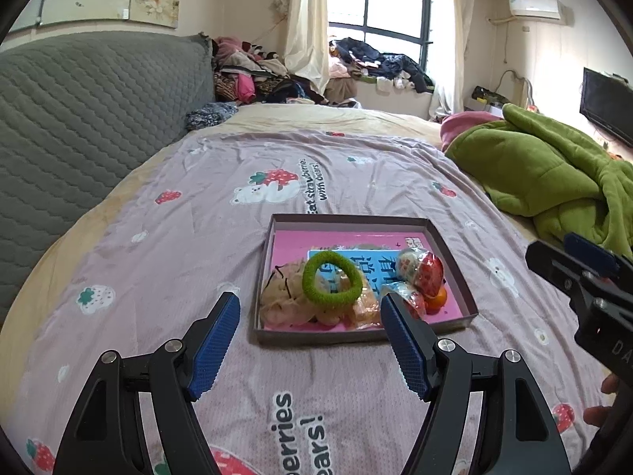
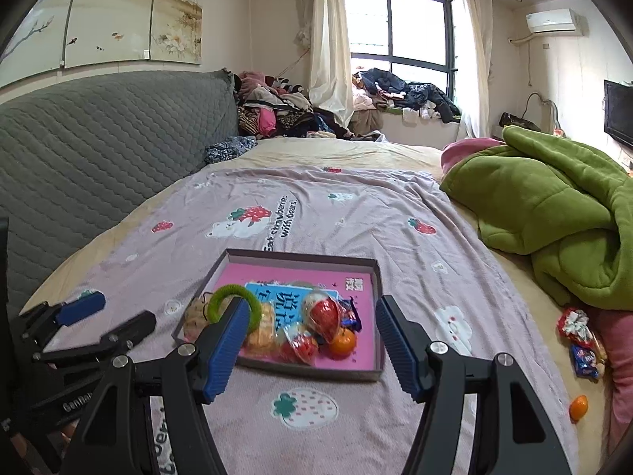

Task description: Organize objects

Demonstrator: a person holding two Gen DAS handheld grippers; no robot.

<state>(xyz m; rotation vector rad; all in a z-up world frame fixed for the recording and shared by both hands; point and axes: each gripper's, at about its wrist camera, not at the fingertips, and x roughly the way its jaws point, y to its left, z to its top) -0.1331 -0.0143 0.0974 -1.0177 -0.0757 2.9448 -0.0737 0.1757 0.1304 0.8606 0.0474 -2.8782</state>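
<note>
Contents on the bed, listed left to right, each placed against the shallow box [image 1: 451,253].

- Grey quilted headboard [image 1: 87,118]: well left of the box, beyond the strawberry-print sheet [image 1: 190,213] on which the box lies.
- Left gripper [image 1: 310,340]: just short of the box's near wall, jaws spread wide, nothing between them.
- Cream scrunchie [image 1: 277,297]: inside the box, near-left corner.
- Green hair ring [image 1: 331,279]: inside, lying on the scrunchie.
- Wrapped red sweets [image 1: 429,275]: inside, right of the ring (wrappers blurred).
- Orange [image 2: 343,341]: inside, near wall, touching the sweets.
- Right gripper [image 2: 310,350]: before the box, jaws apart, empty.
- Second orange [image 2: 578,407]: outside, well right.
- Loose snack packets [image 2: 581,340]: outside, right.
- Green blanket [image 2: 554,213]: beyond these, far right.
</note>
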